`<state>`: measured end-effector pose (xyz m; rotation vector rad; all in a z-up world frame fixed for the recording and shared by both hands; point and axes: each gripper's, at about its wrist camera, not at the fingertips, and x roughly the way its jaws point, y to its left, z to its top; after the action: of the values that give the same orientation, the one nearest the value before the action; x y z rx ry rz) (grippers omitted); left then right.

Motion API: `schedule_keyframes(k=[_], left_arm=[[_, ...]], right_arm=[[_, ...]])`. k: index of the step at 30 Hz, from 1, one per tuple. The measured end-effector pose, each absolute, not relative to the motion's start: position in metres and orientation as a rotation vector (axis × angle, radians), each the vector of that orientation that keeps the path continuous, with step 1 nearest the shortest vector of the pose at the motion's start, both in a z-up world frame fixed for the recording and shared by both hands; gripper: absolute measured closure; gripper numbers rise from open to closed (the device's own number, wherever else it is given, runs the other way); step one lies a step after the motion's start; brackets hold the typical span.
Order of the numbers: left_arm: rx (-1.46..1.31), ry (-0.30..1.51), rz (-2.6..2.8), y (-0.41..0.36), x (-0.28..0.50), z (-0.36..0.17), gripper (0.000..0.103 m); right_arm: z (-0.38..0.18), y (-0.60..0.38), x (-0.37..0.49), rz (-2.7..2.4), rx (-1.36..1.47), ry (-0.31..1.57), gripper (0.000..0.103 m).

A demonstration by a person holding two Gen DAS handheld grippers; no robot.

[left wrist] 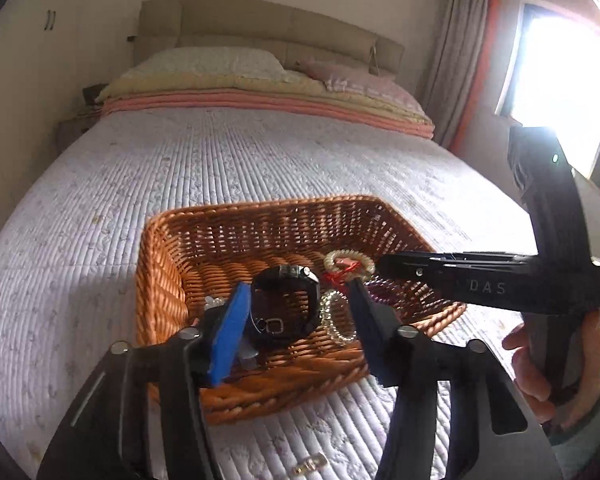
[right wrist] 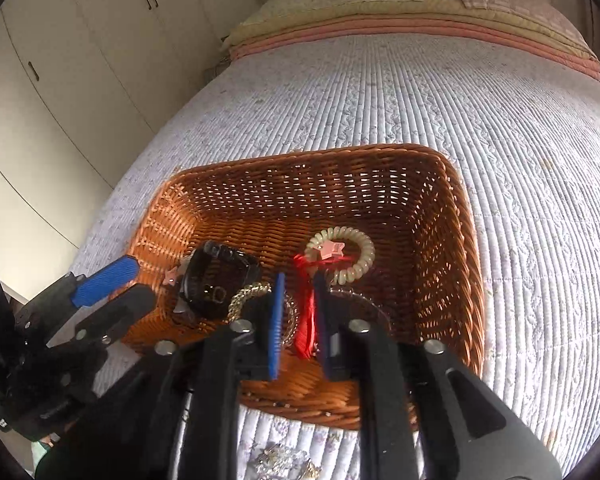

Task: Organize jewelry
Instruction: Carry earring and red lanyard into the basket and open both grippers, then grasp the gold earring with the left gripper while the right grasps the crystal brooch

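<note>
A brown wicker basket [left wrist: 168,280] [right wrist: 452,240] sits on the quilted bed. Inside lie a black watch [left wrist: 284,304] [right wrist: 216,276], a pale spiral hair tie with a pink star [left wrist: 350,260] [right wrist: 340,248], a clear spiral tie [left wrist: 336,320], a gold chain [right wrist: 248,294] and a red tassel [right wrist: 306,320]. My left gripper [left wrist: 296,292] is open above the watch, empty. My right gripper [right wrist: 298,280] is open, its fingers on either side of the red tassel without pinching it. The right gripper's body [left wrist: 480,284] reaches in from the right in the left wrist view.
A small metallic jewelry piece [left wrist: 310,464] lies on the quilt in front of the basket, and a silvery cluster [right wrist: 280,460] shows near the bottom of the right wrist view. Folded blankets and pillows [left wrist: 260,88] lie at the bed's head. Wardrobe doors [right wrist: 60,80] stand left.
</note>
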<state>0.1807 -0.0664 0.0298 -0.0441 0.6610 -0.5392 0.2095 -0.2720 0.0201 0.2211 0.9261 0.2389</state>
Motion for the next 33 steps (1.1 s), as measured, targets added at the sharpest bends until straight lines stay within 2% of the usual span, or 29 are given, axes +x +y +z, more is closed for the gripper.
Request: schedule_keyframes(k=[1,2,3,5,7,10,12,13,16,20,28,30,32,33], left_arm=[[-0.058,0.642,-0.545,-0.062,0.173,0.036,0.043],[-0.068,0.628,-0.553,-0.058,0.168,0.042,0.038],[-0.076,0.611,-0.557,-0.054,0.16,0.048,0.035],[-0.077,0.577,-0.551,-0.047,0.145,0.06,0.028],[-0.076,0.551,-0.541,-0.038,0.127,0.072,0.028],[-0.089,0.531,-0.535,-0.025,0.108,0.08,0.027],[-0.094,0.522,-0.521,-0.016,0.096,0.082,0.027],[-0.098,0.523,-0.512,-0.012,0.09,0.081,0.026],[-0.106,0.541,-0.497,-0.003,0.08,0.075,0.026],[-0.103,0.583,-0.477,0.002,0.065,0.058,0.026],[-0.053,0.714,-0.499,-0.007,0.058,0.0,0.028],[-0.016,0.749,-0.515,-0.013,0.062,-0.014,0.033],[0.021,0.791,-0.553,-0.018,0.069,-0.027,0.043],[0.042,0.816,-0.569,-0.02,0.073,-0.033,0.043]], right_arm=[[0.024,-0.274,0.205,0.235,0.224,0.915,0.068],[0.029,-0.276,0.198,0.229,0.227,0.898,0.054],[0.034,-0.278,0.191,0.224,0.229,0.879,0.044],[0.046,-0.28,0.175,0.219,0.227,0.834,0.042],[0.06,-0.278,0.154,0.198,0.199,0.785,0.04],[0.08,-0.271,0.119,0.105,0.109,0.694,0.028],[0.09,-0.268,0.095,0.054,0.063,0.632,0.014],[0.094,-0.268,0.083,0.018,0.051,0.61,0.01],[0.096,-0.28,0.056,-0.031,0.134,0.598,0.009],[0.073,-0.292,0.052,0.036,0.226,0.727,0.008],[0.017,-0.274,0.049,0.034,0.205,0.861,0.008],[0.004,-0.265,0.052,0.036,0.177,0.889,0.008],[-0.006,-0.259,0.055,0.044,0.162,0.912,0.008],[-0.012,-0.256,0.058,0.049,0.156,0.921,0.01]])
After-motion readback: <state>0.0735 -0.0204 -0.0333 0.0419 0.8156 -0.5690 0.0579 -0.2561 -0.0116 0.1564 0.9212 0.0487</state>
